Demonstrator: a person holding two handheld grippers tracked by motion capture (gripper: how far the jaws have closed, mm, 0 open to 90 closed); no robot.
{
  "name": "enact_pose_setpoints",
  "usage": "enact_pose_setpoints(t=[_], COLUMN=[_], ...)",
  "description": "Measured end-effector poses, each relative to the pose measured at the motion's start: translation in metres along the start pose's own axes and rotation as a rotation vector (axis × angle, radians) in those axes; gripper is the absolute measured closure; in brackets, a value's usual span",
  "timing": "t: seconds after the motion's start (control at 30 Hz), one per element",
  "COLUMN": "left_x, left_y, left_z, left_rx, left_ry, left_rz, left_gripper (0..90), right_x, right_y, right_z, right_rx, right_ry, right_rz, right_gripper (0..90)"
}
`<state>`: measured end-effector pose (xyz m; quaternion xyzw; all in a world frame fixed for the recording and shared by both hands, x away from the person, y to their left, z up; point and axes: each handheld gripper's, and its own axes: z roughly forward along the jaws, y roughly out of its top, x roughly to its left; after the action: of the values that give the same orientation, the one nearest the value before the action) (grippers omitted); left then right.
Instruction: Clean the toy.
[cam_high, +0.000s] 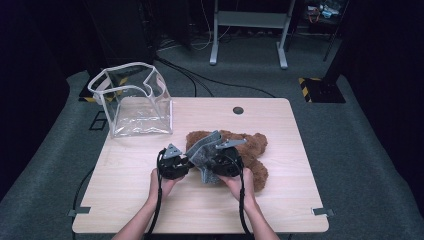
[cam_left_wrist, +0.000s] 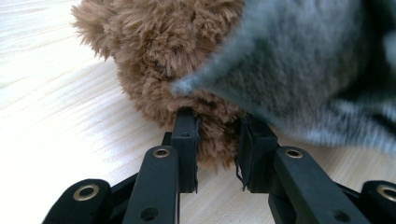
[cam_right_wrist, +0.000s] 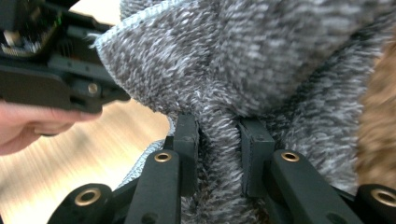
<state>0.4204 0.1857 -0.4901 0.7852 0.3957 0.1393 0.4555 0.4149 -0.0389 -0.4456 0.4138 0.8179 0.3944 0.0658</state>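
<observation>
Brown plush bear (cam_high: 252, 150) lies on the worktop (cam_high: 150, 200), right of centre, w/ a grey fleece garment (cam_high: 202, 155) draped over its near-left part. Left gripper (cam_high: 175, 162) sits just left of the bear; in the left gripper view its jaws are clamped on a tuft of brown fur (cam_left_wrist: 217, 140) at the bear's lower edge, pads pressing from both sides, grey cloth (cam_left_wrist: 299, 70) hanging just above and to the right. Right gripper (cam_high: 225, 162) is at the garment, touching it; in the right gripper view its jaws pinch a fold of the grey fleece (cam_right_wrist: 219, 135), fabric bunched between the pads and spilling over them, brown fur at the far right edge. Left gripper body (cam_right_wrist: 46, 70) and a hand (cam_right_wrist: 28, 126) show close by at upper left there. Both hands hold the grippers near each other, approx. mid-worktop. Clear plastic bag (cam_high: 135, 100) w/ white trim stands open at the far-left corner, well apart from the bear.
</observation>
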Motion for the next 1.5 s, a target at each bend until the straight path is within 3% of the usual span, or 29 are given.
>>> enact_pose_setpoints(t=[0.07, 0.13, 0.2, 0.37, 0.43, 0.53, 0.57, 0.8, 0.87, 0.97, 1.13, 1.23, 1.3, 1.5], left_x=[0.0, 0.0, 0.001, 0.002, 0.003, 0.003, 0.003, 0.004, 0.004, 0.003, 0.004, 0.004, 0.004, 0.006], left_y=[0.0, 0.0, -0.001, -0.001, -0.001, -0.002, -0.002, -0.004, -0.004, -0.004, -0.003, -0.003, -0.003, -0.003], left_z=[0.0, 0.0, 0.0, 0.0, -0.001, 0.0, 0.0, -0.001, -0.001, -0.001, -0.001, -0.002, -0.002, -0.004], left_rx=[-0.005, -0.004, -0.008, -0.01, -0.011, -0.01, -0.009, -0.002, -0.002, -0.001, 0.001, -0.002, -0.003, -0.016], left_ry=[0.002, 0.001, -0.002, -0.009, -0.012, -0.013, -0.013, -0.012, -0.011, -0.015, -0.013, -0.013, -0.013, -0.019], left_rz=[0.0, 0.001, -0.006, -0.007, -0.008, -0.009, -0.007, -0.001, -0.001, -0.008, 0.004, 0.0, 0.002, -0.02], left_gripper=[71.5, 71.6, 71.6, 71.7, 71.8, 71.8, 71.9, 71.9, 71.9, 71.9, 72.2, 72.5, 72.7, 74.0], right_x=[0.002, 0.004, 0.007, 0.008, 0.007, 0.005, 0.005, -0.01, -0.014, -0.019, -0.023, -0.021, -0.016, -0.002], right_y=[-0.005, -0.01, -0.015, -0.02, -0.018, -0.012, -0.008, 0.028, 0.04, 0.056, 0.069, 0.067, 0.064, 0.051], right_z=[0.004, 0.01, 0.016, 0.014, 0.005, -0.014, -0.021, -0.053, -0.055, -0.048, -0.023, -0.011, -0.006, -0.003], right_rx=[0.021, 0.052, 0.085, 0.109, 0.082, 0.0, -0.019, -0.186, -0.198, -0.186, -0.115, -0.088, -0.083, -0.059], right_ry=[0.009, 0.014, 0.023, 0.043, 0.049, 0.038, 0.033, -0.042, -0.056, -0.082, -0.104, -0.085, -0.069, -0.038], right_rz=[0.017, -0.012, -0.006, 0.014, 0.006, 0.004, 0.026, 0.031, 0.037, 0.035, 0.047, 0.056, 0.035, 0.012], right_gripper=[72.5, 72.5, 72.4, 72.3, 72.3, 72.5, 72.5, 72.5, 72.4, 72.4, 72.4, 72.4, 72.4, 72.4])
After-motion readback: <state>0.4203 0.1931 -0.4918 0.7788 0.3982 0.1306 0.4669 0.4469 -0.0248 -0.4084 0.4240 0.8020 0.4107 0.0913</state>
